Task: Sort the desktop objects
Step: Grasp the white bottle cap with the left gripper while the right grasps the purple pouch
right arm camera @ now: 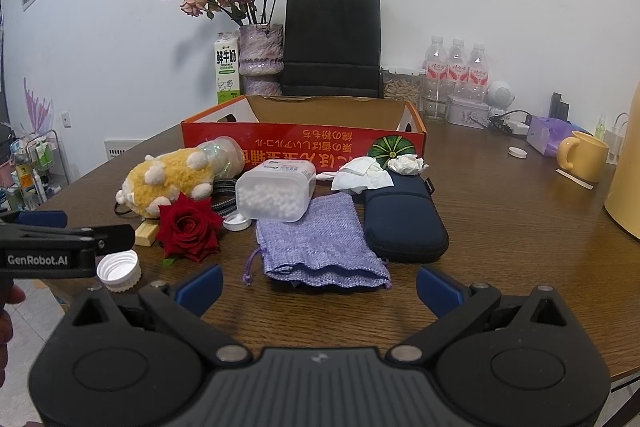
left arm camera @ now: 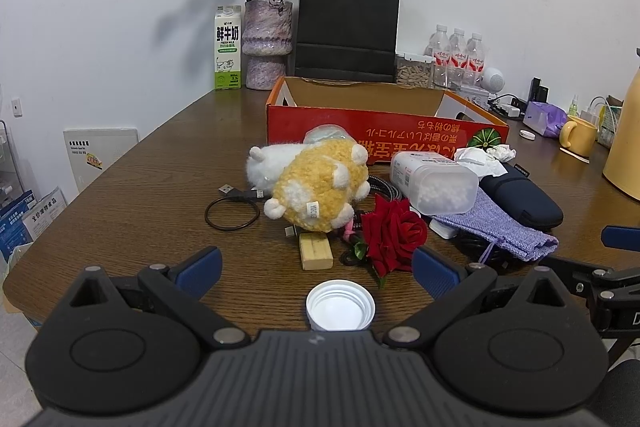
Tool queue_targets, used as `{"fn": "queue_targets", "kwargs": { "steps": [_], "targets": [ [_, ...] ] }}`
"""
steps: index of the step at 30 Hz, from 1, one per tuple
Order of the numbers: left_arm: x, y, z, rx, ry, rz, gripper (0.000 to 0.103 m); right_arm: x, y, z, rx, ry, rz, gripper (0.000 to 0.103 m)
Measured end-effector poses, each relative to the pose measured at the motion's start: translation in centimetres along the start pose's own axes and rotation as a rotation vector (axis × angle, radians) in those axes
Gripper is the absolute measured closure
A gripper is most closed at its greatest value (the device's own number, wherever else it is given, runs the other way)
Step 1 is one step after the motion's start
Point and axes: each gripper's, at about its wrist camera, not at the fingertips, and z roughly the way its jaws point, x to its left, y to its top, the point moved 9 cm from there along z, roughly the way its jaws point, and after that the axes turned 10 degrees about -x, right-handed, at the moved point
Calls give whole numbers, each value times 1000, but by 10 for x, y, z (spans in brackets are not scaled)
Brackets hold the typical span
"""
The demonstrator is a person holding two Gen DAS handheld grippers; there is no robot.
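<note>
Desktop clutter counts one plush toy (left arm camera: 316, 183), one red rose (left arm camera: 394, 233), two white caps (right arm camera: 119, 271); both claws gape empty.

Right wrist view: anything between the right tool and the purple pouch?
No. Only bare tabletop separates the open right tool from the purple pouch; the right wrist view shows it.

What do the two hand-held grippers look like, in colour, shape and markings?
Both look alike. The left hand-held gripper has a ribbed dark grey body, two round black housings with silver pivot pins, angular black linkage arms, and blue pads on its fingers. The right hand-held gripper is the same. Seen from the right wrist view, the side of the left one carries white "GenRobot.AI" lettering. No cables show.
</note>
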Motion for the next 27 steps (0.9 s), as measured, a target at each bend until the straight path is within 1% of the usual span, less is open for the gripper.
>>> {"fn": "queue_targets", "kwargs": {
  "steps": [14,15,19,27],
  "targets": [
    [3,-7,0,13,-1,-3,0,1,1,1,3,-1,0,0],
    [3,-7,0,16,-1,-3,0,1,-4,2,4,0,1,0],
    [4,-9,1,30,0,-3,0,-1,-1,1,4,0,1,0],
    [3,-21,8,80,-18,-19,0,1,-11,7,25,7,12,0]
  ]
}}
